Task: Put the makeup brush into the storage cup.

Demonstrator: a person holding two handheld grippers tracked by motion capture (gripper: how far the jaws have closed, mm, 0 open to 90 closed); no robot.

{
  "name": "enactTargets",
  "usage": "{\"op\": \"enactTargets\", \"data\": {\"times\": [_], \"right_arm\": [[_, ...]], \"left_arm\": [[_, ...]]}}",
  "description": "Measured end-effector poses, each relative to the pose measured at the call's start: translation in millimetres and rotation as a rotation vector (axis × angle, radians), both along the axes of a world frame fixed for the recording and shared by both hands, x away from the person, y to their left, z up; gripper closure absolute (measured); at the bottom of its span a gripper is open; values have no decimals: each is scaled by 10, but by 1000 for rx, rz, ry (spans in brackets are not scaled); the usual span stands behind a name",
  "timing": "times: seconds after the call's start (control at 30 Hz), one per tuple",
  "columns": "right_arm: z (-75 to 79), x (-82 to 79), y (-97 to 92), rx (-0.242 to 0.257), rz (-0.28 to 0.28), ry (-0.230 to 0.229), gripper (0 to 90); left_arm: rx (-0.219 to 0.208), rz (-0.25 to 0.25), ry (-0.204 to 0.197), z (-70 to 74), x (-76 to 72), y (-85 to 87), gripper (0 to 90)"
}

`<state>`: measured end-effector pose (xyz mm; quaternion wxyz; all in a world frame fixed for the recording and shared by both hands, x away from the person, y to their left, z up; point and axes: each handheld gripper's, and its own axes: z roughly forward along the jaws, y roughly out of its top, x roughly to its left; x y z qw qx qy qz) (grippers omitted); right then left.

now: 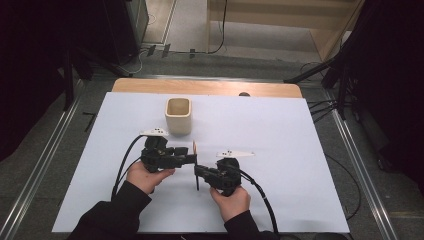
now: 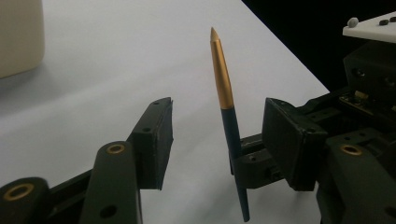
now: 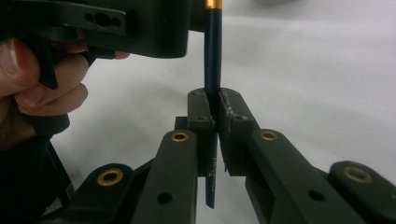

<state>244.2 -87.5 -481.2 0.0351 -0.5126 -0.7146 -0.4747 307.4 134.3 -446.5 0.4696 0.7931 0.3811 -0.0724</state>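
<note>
On the white counter (image 1: 280, 150), in the high view, a squarish cream cup (image 1: 178, 115) stands behind the left gripper (image 1: 191, 159) and right gripper (image 1: 198, 175), which meet around a slim pen (image 1: 195, 165). In the left gripper view, the tapered gold-and-navy pen (image 2: 223, 88) stands upright between jaws partly open, untouched. In the right gripper view, matte black pads clamp the pen's dark barrel (image 3: 213, 70).

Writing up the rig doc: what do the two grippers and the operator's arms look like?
Both the left gripper and right gripper are black, blocky, with flat rectangular pads on linkage arms with brass-coloured pivot bushings. Each carries a pale three-cornered plate with dark dots and trails a black cable. Sleeves are black.
</note>
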Motion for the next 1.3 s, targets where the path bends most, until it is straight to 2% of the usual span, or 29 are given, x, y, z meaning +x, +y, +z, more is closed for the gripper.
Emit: {"op": "enactTargets", "data": {"times": [0.33, 0.53, 0.77, 1.3], "right_arm": [[-3, -3, 40, 7, -9, -6, 852], [-7, -1, 73, 16, -7, -8, 852], [0, 1, 95, 26, -11, -8, 852], [-5, 17, 112, 37, -17, -2, 852]], "left_arm": [[-43, 26, 49, -48, 23, -14, 563], [-44, 15, 72, -76, 24, -52, 627], [-70, 16, 97, -97, 26, -68, 723], [-88, 28, 143, -126, 55, -40, 824]]}}
